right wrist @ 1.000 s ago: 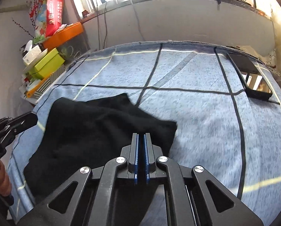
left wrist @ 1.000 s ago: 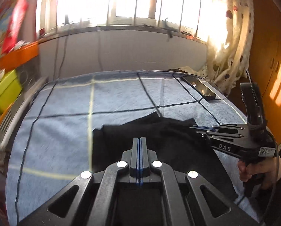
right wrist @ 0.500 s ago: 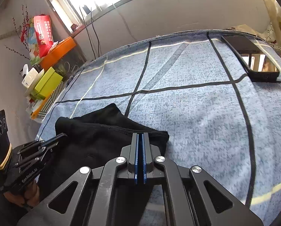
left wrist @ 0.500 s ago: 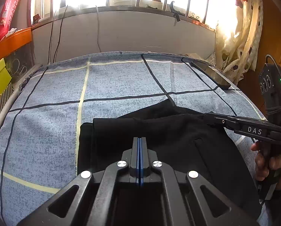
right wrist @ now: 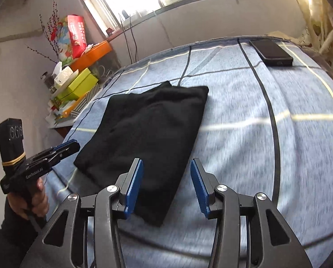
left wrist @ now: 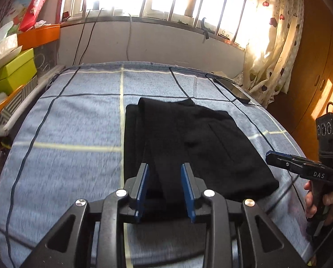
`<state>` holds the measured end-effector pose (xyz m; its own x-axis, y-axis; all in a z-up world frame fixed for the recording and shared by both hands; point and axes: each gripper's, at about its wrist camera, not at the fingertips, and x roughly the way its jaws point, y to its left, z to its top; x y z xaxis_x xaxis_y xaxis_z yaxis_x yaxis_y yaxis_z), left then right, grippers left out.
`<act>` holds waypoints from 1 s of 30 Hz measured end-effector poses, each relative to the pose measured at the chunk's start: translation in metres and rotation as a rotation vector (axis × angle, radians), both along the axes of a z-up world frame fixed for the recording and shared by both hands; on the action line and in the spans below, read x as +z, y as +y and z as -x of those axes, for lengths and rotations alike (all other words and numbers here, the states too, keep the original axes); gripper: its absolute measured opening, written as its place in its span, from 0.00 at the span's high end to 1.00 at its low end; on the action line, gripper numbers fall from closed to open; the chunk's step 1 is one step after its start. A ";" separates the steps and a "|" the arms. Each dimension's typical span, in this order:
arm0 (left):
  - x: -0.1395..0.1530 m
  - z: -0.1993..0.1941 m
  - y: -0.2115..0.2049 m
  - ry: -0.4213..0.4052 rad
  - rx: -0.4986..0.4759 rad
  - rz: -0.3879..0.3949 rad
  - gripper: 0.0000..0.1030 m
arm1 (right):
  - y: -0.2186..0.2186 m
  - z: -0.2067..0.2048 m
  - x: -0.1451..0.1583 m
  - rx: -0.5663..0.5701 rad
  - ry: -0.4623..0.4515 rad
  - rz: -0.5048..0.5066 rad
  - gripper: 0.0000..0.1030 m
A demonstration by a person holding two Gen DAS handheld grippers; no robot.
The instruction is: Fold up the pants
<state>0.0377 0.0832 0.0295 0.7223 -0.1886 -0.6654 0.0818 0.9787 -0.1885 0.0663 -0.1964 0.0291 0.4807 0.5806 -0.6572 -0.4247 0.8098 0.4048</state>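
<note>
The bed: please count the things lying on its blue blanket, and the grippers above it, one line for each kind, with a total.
Black pants, folded, lying on the blanket: 1
Dark phone, near the far right corner: 1
Grippers, left gripper and right gripper, both open, holding nothing: 2
Total: 4

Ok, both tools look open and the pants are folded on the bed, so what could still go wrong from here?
1. The left tool is open with a strip of the black pants running between its blades; pulling away could snag the strip and drag the fold open.
2. The stack's left edge looks uneven, with layers stepping out, so it may slump if nudged.
3. A phone lies on the bed near the far right corner; a wide sweep of the right tool could knock it.
</note>
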 end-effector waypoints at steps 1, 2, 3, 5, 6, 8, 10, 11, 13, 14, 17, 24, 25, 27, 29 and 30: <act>-0.001 0.003 0.001 0.004 0.003 0.001 0.67 | -0.001 0.005 0.000 -0.002 0.002 -0.004 0.56; -0.003 0.005 0.002 0.007 0.005 0.005 0.67 | -0.001 0.007 -0.001 -0.003 0.005 -0.002 0.56; -0.003 0.006 0.003 0.010 0.007 0.011 0.67 | -0.001 0.010 -0.001 -0.001 0.010 -0.004 0.56; -0.003 0.006 0.006 0.013 0.013 0.023 0.62 | -0.001 0.010 -0.001 0.001 0.013 -0.013 0.56; -0.003 0.005 0.008 0.013 0.020 0.028 0.61 | -0.002 0.010 -0.001 0.001 0.014 -0.012 0.56; -0.001 0.002 0.011 0.015 0.032 0.034 0.60 | -0.002 0.007 -0.001 -0.005 0.018 -0.009 0.56; 0.001 -0.001 0.012 0.015 0.032 0.034 0.60 | -0.002 0.003 0.000 -0.005 0.019 -0.015 0.56; 0.001 -0.004 0.013 0.017 0.029 0.037 0.60 | -0.001 0.000 0.001 -0.001 0.022 -0.019 0.56; 0.000 -0.010 0.014 0.026 0.026 0.043 0.60 | 0.000 -0.004 0.002 0.002 0.024 -0.021 0.56; 0.000 -0.014 0.013 0.029 0.024 0.039 0.60 | 0.001 -0.006 0.002 0.005 0.025 -0.022 0.56; -0.003 -0.022 0.014 0.043 0.024 0.038 0.60 | 0.004 -0.013 0.002 0.013 0.035 -0.033 0.56; -0.011 -0.046 0.027 0.077 0.040 0.100 0.60 | 0.002 -0.035 -0.006 0.015 0.082 -0.069 0.55; -0.012 -0.050 0.029 0.085 0.039 0.112 0.59 | 0.002 -0.038 -0.007 0.014 0.091 -0.077 0.55; -0.016 -0.060 0.035 0.102 0.046 0.131 0.57 | 0.000 -0.047 -0.010 0.013 0.106 -0.090 0.55; -0.022 -0.070 0.040 0.126 0.040 0.160 0.55 | -0.001 -0.054 -0.012 0.003 0.120 -0.090 0.55; -0.026 -0.076 0.043 0.141 0.046 0.174 0.55 | 0.000 -0.057 -0.013 0.012 0.126 -0.097 0.55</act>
